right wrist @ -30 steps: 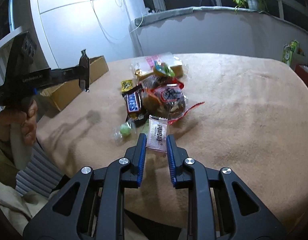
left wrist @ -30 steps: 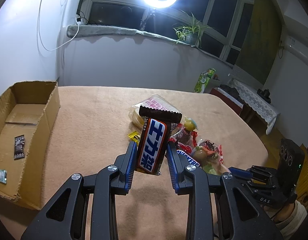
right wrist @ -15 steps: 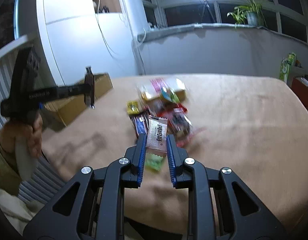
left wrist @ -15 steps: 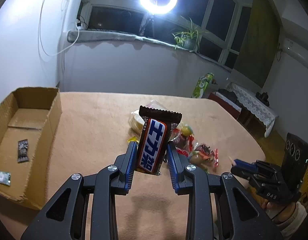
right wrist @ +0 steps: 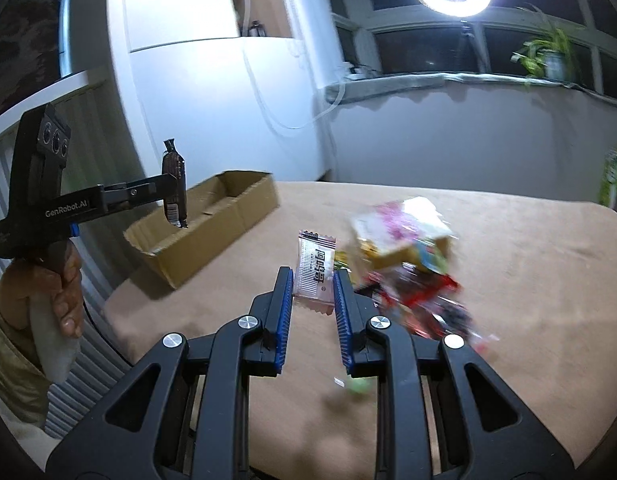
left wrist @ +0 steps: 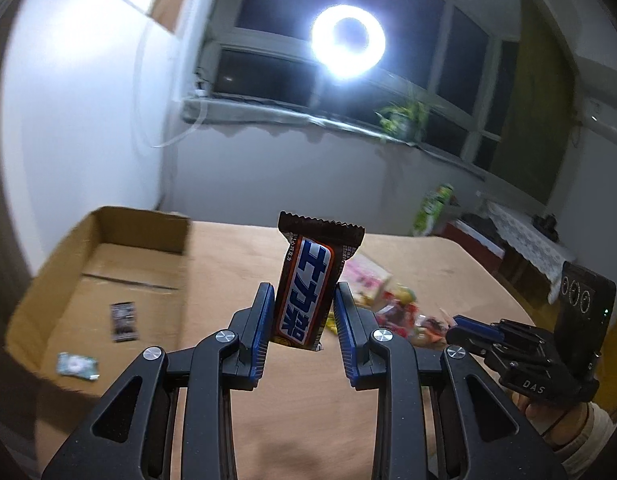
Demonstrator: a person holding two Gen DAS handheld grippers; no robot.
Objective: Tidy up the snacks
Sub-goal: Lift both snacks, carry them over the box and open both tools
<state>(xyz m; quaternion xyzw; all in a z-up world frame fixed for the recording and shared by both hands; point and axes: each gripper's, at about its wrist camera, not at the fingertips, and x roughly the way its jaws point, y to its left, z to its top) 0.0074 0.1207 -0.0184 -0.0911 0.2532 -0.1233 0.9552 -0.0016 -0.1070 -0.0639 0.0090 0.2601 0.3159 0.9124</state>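
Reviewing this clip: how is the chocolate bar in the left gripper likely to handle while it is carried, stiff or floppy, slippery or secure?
The chocolate bar probably stays stiff: it stands upright above the left gripper without drooping. Its glossy wrapper may be slippery, and it sits slightly tilted, so it could twist if swung quickly.

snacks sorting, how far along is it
Done: two small packets lie in the cardboard box. In hand: the left gripper clamps a chocolate bar, the right gripper a pink-white packet. Left: the snack pile on the table.
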